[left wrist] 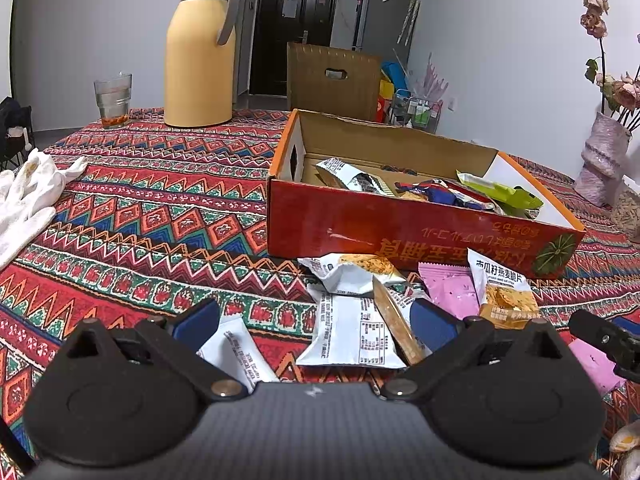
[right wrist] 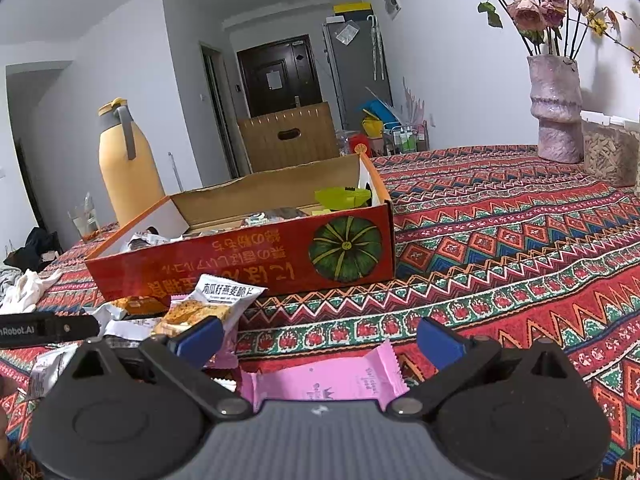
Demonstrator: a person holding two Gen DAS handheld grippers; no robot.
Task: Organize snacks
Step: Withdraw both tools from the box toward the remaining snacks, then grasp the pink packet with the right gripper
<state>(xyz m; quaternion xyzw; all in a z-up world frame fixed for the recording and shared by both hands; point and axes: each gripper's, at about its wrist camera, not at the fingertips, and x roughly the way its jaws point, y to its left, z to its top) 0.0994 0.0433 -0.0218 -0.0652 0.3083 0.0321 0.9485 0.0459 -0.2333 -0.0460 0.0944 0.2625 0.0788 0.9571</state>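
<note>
The red box [right wrist: 256, 264], printed with a green pumpkin and inverted script, occupies mid-frame on the bench [right wrist: 520, 248]. A pink packet [right wrist: 324, 380] lies crosswise between the spread fingers of the right gripper [right wrist: 320, 340], nearest it. The left gripper [left wrist: 316, 320], fingers apart, is held over white packets [left wrist: 348, 332]; one packet [left wrist: 502, 288] reads "南瓜籽燕麦脆片".

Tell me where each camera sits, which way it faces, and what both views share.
Left wrist: sits on the left hand-held gripper, open, facing white snack packets before the red box; the other gripper's tip shows at right.
Right wrist: sits on the right hand-held gripper, open over a pink packet, facing the box's pumpkin end.
Shared: box, yellow thermos, vase, patterned tablecloth.
</note>
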